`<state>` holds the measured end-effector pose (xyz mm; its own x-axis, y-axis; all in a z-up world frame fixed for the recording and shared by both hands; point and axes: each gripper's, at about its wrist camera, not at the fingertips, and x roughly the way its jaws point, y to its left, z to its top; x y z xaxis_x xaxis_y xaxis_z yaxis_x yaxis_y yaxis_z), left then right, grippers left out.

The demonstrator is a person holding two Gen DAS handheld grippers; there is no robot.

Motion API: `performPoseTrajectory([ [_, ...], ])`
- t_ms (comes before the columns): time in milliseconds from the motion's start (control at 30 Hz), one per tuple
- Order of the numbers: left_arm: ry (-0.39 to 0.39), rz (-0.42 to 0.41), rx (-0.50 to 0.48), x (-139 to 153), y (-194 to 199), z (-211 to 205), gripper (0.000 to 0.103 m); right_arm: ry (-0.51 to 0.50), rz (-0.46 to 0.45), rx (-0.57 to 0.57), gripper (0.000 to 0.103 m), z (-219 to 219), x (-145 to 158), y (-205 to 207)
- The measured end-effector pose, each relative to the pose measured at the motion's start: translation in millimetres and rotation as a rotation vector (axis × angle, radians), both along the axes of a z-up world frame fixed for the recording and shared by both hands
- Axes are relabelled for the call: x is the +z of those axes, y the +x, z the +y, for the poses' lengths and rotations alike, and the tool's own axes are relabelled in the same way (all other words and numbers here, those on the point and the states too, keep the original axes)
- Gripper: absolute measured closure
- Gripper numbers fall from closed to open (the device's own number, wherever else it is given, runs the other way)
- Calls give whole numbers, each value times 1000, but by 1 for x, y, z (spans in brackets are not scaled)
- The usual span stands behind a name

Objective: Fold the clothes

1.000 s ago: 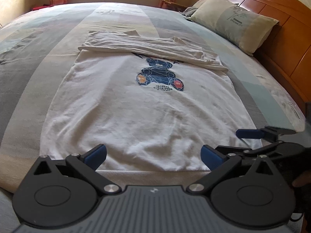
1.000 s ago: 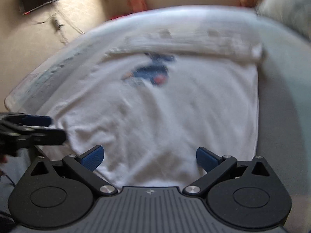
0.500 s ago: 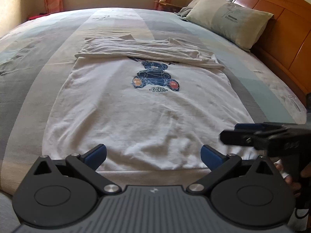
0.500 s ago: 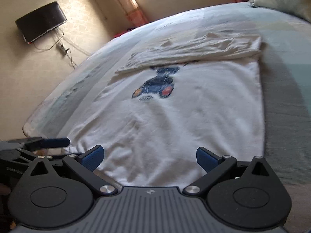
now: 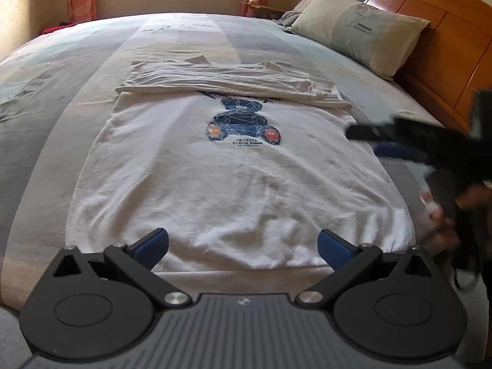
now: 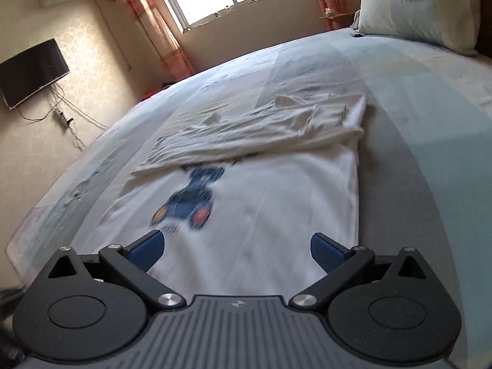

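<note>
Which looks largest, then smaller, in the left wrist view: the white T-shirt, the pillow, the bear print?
1. White T-shirt, by far the largest.
2. Pillow, though it lies farther from the camera, so it looks smaller than it is.
3. Bear print, smallest; it sits within the shirt.

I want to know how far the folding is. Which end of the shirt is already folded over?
The far end of the shirt, toward the window: its folded band lies across it, covering the bear print's head. The near hem lies flat.

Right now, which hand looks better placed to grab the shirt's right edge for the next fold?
The right. Its tool hangs open over the shirt with the right edge beside its fingertip. The left tool sits at the hem's middle, farther away.
</note>
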<state>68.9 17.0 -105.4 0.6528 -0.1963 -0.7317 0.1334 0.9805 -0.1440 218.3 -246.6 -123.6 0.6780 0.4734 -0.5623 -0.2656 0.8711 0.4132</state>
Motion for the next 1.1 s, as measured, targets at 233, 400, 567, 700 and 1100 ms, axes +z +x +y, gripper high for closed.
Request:
performPoseTrajectory([
  [233, -1, 18, 46, -2, 3, 15, 1, -146, 37, -120, 0, -11, -22, 49],
  [400, -15, 28, 43, -4, 8, 17, 1, 42, 33, -106, 0, -33, -10, 57],
  [567, -15, 33, 30, -3, 11, 15, 1, 45, 77, -39, 0, -20, -14, 91],
  [700, -6, 46, 36, -4, 12, 16, 1, -39, 88, -54, 0, -17, -23, 115],
  [1100, 75, -6, -81, 15, 7, 19, 1, -113, 88, 63, 0, -14, 15, 60],
])
